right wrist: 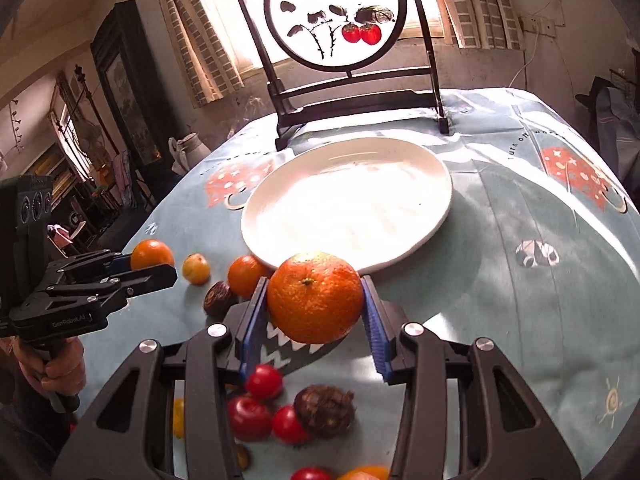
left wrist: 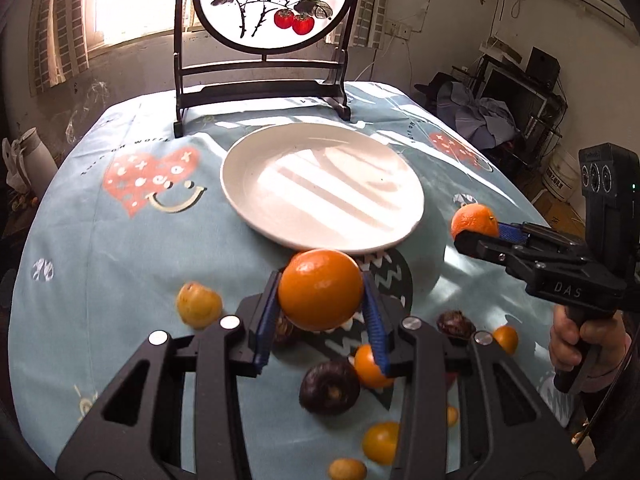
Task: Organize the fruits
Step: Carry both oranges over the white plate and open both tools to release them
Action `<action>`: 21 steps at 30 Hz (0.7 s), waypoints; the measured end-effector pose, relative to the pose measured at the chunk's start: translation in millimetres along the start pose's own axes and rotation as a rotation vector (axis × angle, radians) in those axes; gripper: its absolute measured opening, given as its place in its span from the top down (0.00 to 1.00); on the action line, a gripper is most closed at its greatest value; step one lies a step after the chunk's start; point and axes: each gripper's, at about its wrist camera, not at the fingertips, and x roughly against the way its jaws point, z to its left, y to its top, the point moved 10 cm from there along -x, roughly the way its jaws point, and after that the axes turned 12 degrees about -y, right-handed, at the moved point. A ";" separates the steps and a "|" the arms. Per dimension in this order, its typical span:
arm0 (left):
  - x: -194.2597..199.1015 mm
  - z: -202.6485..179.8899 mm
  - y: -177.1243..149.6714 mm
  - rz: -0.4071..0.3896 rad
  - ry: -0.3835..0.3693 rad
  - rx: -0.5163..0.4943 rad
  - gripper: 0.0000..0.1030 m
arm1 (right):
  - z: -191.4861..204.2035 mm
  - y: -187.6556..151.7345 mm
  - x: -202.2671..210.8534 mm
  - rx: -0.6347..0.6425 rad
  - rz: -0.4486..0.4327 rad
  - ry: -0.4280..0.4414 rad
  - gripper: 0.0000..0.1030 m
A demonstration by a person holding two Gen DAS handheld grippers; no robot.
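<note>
My left gripper [left wrist: 322, 294] is shut on a smooth orange [left wrist: 320, 289], held above the table just before the near rim of the white plate [left wrist: 320, 184]. My right gripper [right wrist: 314, 300] is shut on a rough-skinned orange [right wrist: 315, 297], also just before the plate [right wrist: 348, 204]. Each gripper shows in the other view: the right one [left wrist: 480, 236] with its orange [left wrist: 474, 220] right of the plate, the left one [right wrist: 148, 268] with its orange [right wrist: 152, 254] left of it. The plate holds nothing.
Loose fruit lies on the blue cloth near me: a yellow fruit [left wrist: 199, 305], dark chestnut-like ones [left wrist: 329, 386], small oranges [left wrist: 370, 366], red tomatoes [right wrist: 264, 382]. A dark framed round screen [left wrist: 264, 20] stands behind the plate. The table edge curves away on both sides.
</note>
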 end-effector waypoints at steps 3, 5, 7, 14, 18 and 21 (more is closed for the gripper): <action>-44.7 10.6 31.0 0.035 0.030 0.008 0.62 | -13.7 15.1 -38.9 0.003 0.050 -0.052 0.56; -71.2 20.3 41.7 0.068 0.040 0.031 0.62 | -18.5 17.1 -64.7 0.019 0.101 -0.068 0.56; -92.0 30.2 44.3 0.098 0.053 0.058 0.62 | -21.4 15.1 -87.0 0.032 0.151 -0.080 0.56; -119.7 48.3 37.3 0.150 0.080 0.087 0.46 | -12.6 21.1 -108.3 0.084 0.191 -0.060 0.50; -90.0 42.4 45.3 0.075 0.089 0.067 0.24 | -12.2 24.1 -90.0 0.052 0.160 -0.037 0.47; -56.9 33.4 39.5 0.020 0.075 0.066 0.12 | -13.5 23.4 -58.6 0.004 0.104 0.008 0.34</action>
